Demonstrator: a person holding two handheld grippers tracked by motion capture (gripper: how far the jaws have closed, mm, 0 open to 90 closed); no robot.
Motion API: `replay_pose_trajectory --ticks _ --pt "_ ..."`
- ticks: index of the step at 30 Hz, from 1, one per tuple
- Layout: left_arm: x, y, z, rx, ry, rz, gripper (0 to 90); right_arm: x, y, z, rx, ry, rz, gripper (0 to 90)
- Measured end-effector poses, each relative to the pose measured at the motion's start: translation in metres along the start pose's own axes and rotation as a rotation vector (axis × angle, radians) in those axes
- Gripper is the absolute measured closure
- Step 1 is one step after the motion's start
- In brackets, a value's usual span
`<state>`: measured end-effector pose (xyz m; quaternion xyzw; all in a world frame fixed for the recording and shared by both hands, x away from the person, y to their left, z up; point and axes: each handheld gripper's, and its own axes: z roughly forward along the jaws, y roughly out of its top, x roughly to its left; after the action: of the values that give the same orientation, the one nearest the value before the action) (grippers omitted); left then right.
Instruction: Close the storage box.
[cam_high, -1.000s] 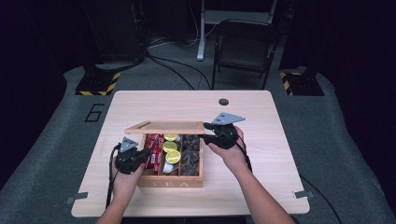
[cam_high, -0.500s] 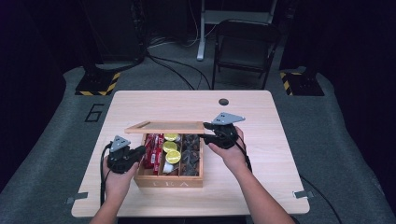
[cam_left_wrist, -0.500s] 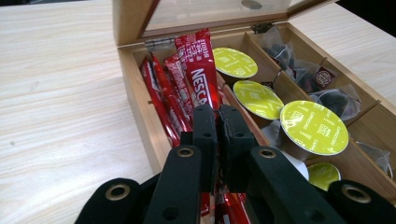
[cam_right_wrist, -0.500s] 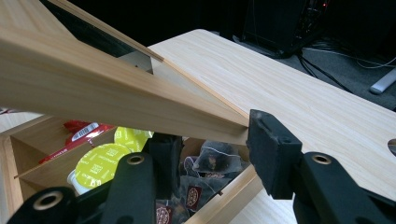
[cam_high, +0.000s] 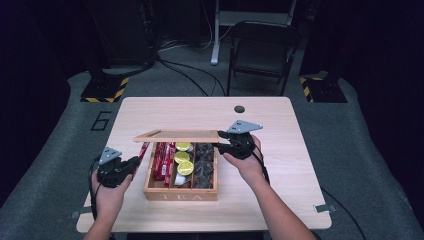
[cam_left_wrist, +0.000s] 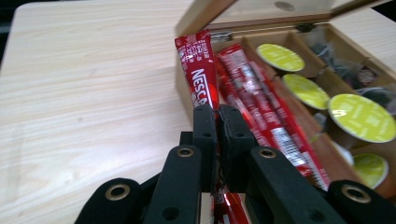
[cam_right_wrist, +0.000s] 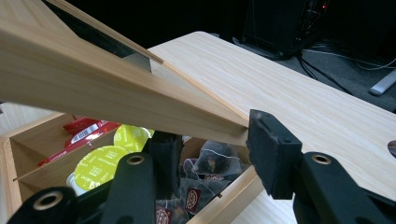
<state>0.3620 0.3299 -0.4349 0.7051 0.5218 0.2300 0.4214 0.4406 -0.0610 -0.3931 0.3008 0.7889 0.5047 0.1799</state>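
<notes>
Since the earlier high view, our left gripper has drawn away from the box interior toward the table's left side, carrying a red Nescafé stick sachet out over the box's left wall; our right gripper has kept its place at the lid.

High view: wooden tea box at table centre, hinged lid raised and held at its right corner by the right gripper. Compartments hold red sachets, yellow-green capsules and dark tea bags. Left gripper sits just beside the box's left wall.

Left gripper view: jaws pressed nearly together, pinching the Nescafé stick sachet, which rises past the box's left wall, its upper end near the lid. More sachets and capsules lie in the compartments.

Right gripper view: jaws part-way apart, one pad against the lid's edge, the other beneath it, so the lid corner is gripped between them. Below lie capsules and tea bags.
</notes>
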Motion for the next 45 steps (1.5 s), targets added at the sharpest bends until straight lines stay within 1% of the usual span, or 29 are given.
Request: replay_pose_trajectory --ticks 2,3,5,6,7,8,10,13,16,17,21,22,25,26,27,30,31,32,36,42,45 --pt "0.007 -0.003 0.000 -0.012 0.010 -0.016 85.8 0.000 0.000 0.000 -0.001 0.002 0.000 55.1" --pt "0.010 -0.004 0.000 -0.013 0.015 -0.026 85.8 -0.001 0.000 0.000 -0.003 0.004 -0.006 55.1" --pt "0.019 -0.007 0.000 -0.011 0.022 -0.041 85.8 0.000 0.000 0.000 0.000 0.004 -0.002 55.1" --pt "0.021 -0.008 0.001 -0.012 0.021 -0.048 85.7 0.000 0.000 0.000 0.002 0.003 -0.003 55.1" --pt "0.024 -0.009 0.002 -0.022 0.025 -0.057 85.7 0.000 -0.001 0.000 0.005 0.006 -0.008 55.1" --pt "0.026 -0.009 0.002 -0.019 0.026 -0.062 85.7 0.001 -0.001 0.000 0.007 0.000 -0.008 55.2" --pt "0.030 -0.010 0.003 -0.014 0.033 -0.058 85.7 0.002 -0.001 -0.001 0.012 -0.001 -0.007 55.2" --pt "0.034 -0.014 0.007 -0.003 0.055 -0.052 85.7 0.001 -0.001 0.000 0.008 -0.001 -0.008 55.2" --pt "0.038 -0.017 0.010 0.011 0.062 -0.056 85.7 0.001 -0.001 0.000 0.005 0.000 -0.006 55.2" --pt "0.039 -0.017 0.011 0.004 0.066 -0.061 85.7 0.001 -0.001 0.000 0.005 0.000 -0.010 55.2" --pt "0.043 -0.019 0.016 0.011 0.064 -0.066 85.7 0.002 -0.001 -0.001 0.011 -0.001 -0.009 55.2" --pt "0.043 -0.020 0.017 0.016 0.066 -0.062 85.7 0.001 -0.001 -0.001 0.010 -0.002 -0.014 55.2" --pt "0.045 -0.021 0.020 0.030 0.075 -0.049 85.7 0.001 -0.001 0.000 0.007 -0.001 -0.008 55.2" --pt "0.045 -0.022 0.021 0.022 0.081 -0.050 85.6 0.001 -0.001 0.000 0.007 -0.001 -0.008 55.2" --pt "0.047 -0.022 0.021 0.031 0.082 -0.052 85.7 0.001 -0.001 0.000 0.006 0.000 -0.008 55.2" --pt "0.050 -0.024 0.021 0.032 0.087 -0.063 85.6 0.002 -0.001 -0.001 0.008 -0.002 -0.008 55.2" --pt "0.051 -0.025 0.022 0.025 0.092 -0.065 85.7 0.001 -0.001 0.000 0.007 -0.003 -0.013 55.2" --pt "0.052 -0.025 0.022 0.032 0.087 -0.066 85.6 0.001 -0.001 0.000 0.007 -0.003 -0.012 55.2" --pt "0.055 -0.027 0.021 0.015 0.095 -0.072 85.6 0.002 -0.001 0.000 0.006 -0.006 -0.021 55.3" --pt "0.058 -0.033 0.021 0.035 0.102 -0.078 85.7 0.002 0.000 0.000 0.003 -0.010 -0.019 55.3" --pt "0.061 -0.036 0.023 0.056 0.109 -0.076 85.6 0.002 0.000 0.000 0.002 -0.010 -0.016 55.3"
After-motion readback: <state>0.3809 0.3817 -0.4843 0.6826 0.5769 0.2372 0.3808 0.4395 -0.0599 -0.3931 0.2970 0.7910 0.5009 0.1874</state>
